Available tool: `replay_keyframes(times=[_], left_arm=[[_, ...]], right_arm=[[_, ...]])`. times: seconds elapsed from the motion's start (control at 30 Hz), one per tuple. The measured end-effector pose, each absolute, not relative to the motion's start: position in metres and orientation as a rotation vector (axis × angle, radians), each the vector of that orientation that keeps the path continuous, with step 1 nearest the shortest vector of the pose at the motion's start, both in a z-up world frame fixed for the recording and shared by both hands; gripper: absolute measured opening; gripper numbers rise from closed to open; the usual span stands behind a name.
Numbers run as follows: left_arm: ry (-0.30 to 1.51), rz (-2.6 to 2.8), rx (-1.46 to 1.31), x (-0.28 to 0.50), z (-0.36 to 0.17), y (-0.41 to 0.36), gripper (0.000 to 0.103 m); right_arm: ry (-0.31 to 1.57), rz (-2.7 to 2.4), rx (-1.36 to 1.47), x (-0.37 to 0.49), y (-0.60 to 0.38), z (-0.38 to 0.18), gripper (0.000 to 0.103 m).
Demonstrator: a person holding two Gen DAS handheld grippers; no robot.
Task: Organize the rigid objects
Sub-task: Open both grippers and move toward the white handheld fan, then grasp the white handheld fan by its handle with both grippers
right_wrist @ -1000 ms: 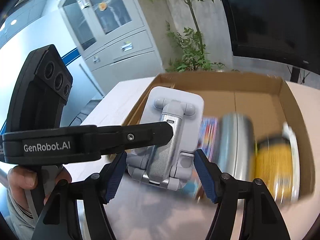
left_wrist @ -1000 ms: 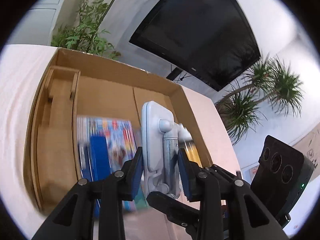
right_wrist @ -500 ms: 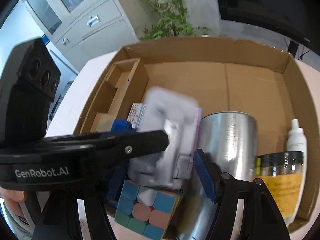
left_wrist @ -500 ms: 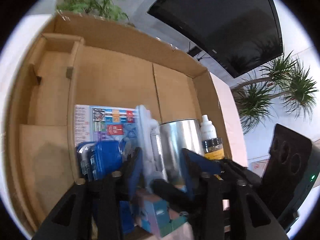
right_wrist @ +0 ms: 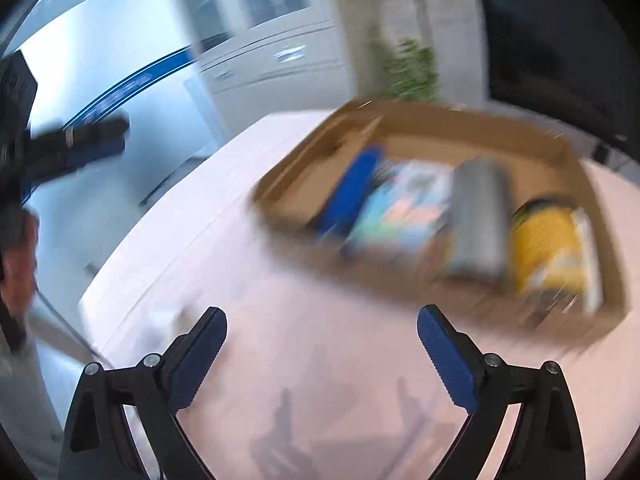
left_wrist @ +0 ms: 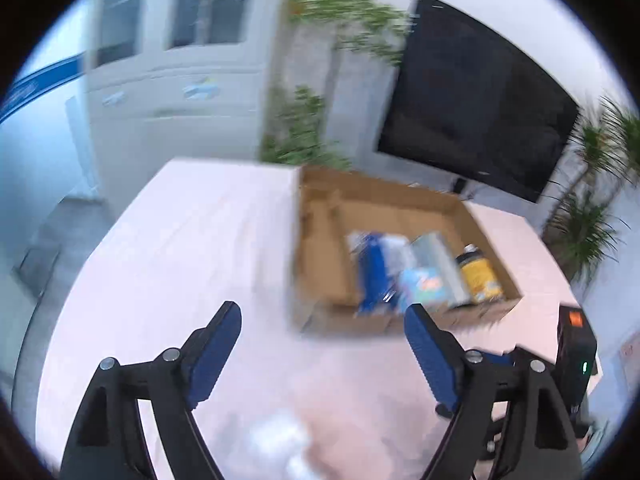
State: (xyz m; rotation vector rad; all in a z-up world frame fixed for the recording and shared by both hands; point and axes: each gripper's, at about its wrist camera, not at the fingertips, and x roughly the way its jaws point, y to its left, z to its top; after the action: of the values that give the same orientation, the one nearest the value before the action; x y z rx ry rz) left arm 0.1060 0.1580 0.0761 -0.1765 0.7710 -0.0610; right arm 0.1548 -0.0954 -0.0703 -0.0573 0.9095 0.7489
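Both views are motion-blurred. A cardboard box [left_wrist: 320,264] sits on the pale pink table [left_wrist: 192,248]; it also shows in the right wrist view [right_wrist: 472,296]. Inside lie a blue item [right_wrist: 352,188], a colourful cube [right_wrist: 396,216], a silver can [right_wrist: 480,216] and a yellow jar [right_wrist: 548,244]. My left gripper [left_wrist: 322,356] is open and empty, above the table in front of the box. My right gripper [right_wrist: 322,354] is open and empty, also in front of the box. The white stand cannot be made out clearly.
A white blurred object [left_wrist: 284,440] lies at the table's near edge between the left fingers. A black TV [left_wrist: 476,100], plants [left_wrist: 304,128] and grey cabinets [left_wrist: 176,64] stand behind the table. The left gripper's body [right_wrist: 60,148] shows at the right view's left edge.
Both grippers have opened, let go of the white stand in the box, and pulled back from over the box to above the table in front of it.
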Motion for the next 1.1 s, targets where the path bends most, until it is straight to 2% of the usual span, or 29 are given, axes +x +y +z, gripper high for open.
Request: replay_keyframes(times=[0.1, 0.27, 0.3, 0.43, 0.5, 0.53, 0.57, 0.67, 0.87, 1.1], left_arm=[[0.849, -0.010, -0.265, 0.068, 0.037, 0.181, 0.084], [0.965, -0.071, -0.527, 0.028, -0.048, 0.189, 0.083], [0.971, -0.097, -0.563, 0.026, -0.059, 0.186, 0.082], [1.015, -0.189, -0.661, 0.028, -0.098, 0.174, 0.078], [1.055, -0.220, -0.693, 0.035, -0.113, 0.168, 0.057], [1.070, -0.219, -0.688, 0.038, -0.118, 0.163, 0.054], [1.054, -0.209, -0.681, 0.039, -0.119, 0.160, 0.054], [1.066, -0.163, -0.634, 0.035, -0.120, 0.160, 0.032], [1.007, -0.165, -0.624, 0.034, -0.101, 0.164, 0.032], [0.870, -0.256, -0.482, 0.093, -0.022, 0.149, 0.032]], right_arm=[[0.961, 0.898, -0.055, 0.111, -0.069, -0.094, 0.095], [0.978, 1.030, -0.145, 0.066, -0.031, -0.122, 0.084], [0.984, 1.051, -0.169, 0.061, -0.026, -0.127, 0.080], [1.002, 1.066, -0.271, 0.041, -0.006, -0.143, 0.050], [1.006, 1.049, -0.288, 0.037, -0.001, -0.147, 0.039], [1.013, 1.030, -0.289, 0.035, -0.001, -0.150, 0.033], [1.014, 1.015, -0.284, 0.032, -0.001, -0.152, 0.031], [1.017, 0.994, -0.247, 0.032, -0.002, -0.154, 0.029], [0.964, 0.960, -0.201, 0.029, -0.006, -0.133, 0.029], [0.786, 0.894, -0.155, 0.067, -0.005, -0.062, 0.030]])
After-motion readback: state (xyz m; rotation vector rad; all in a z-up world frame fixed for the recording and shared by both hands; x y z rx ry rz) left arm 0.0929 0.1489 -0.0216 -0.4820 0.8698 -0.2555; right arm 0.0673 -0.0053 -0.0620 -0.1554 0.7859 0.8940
